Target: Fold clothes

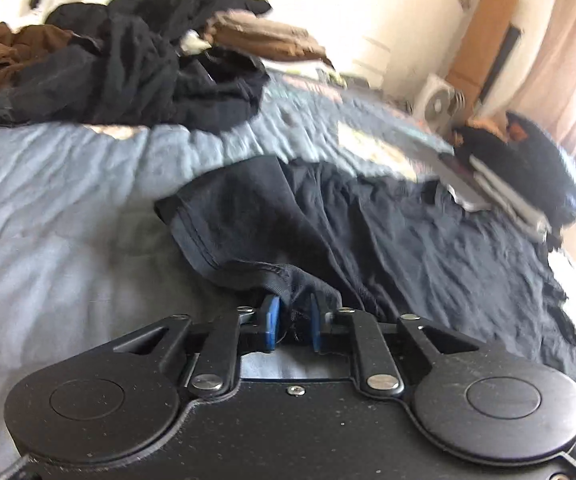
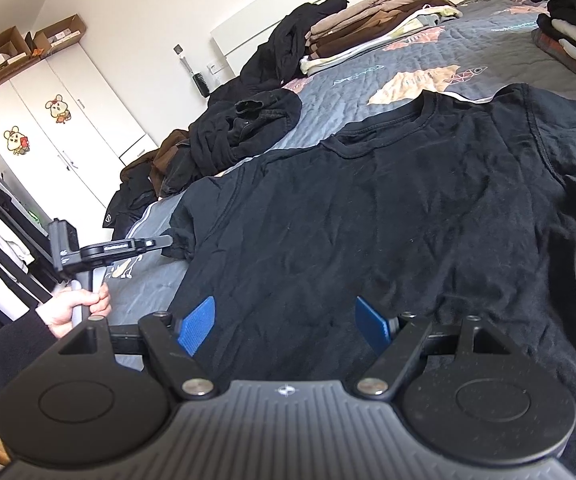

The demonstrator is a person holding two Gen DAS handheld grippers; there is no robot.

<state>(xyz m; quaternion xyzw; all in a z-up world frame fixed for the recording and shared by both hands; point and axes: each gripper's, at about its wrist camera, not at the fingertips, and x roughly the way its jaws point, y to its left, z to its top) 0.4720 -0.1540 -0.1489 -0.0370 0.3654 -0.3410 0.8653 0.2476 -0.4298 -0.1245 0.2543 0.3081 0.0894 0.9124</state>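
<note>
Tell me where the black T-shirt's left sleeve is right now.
The sleeve lies bunched on the grey bedspread, its cloth between the left gripper's blue pads, below the dark clothes pile.

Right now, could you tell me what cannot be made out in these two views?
- Left wrist view: whether the left gripper pads actually press the black T-shirt sleeve; bunched fabric covers them.
- Left wrist view: the folded stack is motion-blurred.
- Right wrist view: the T-shirt's hem is hidden behind the right gripper body.
- Right wrist view: the T-shirt's far sleeve is cut off by the frame edge.
- Right wrist view: the left gripper's fingertips, edge-on against black cloth.
</note>
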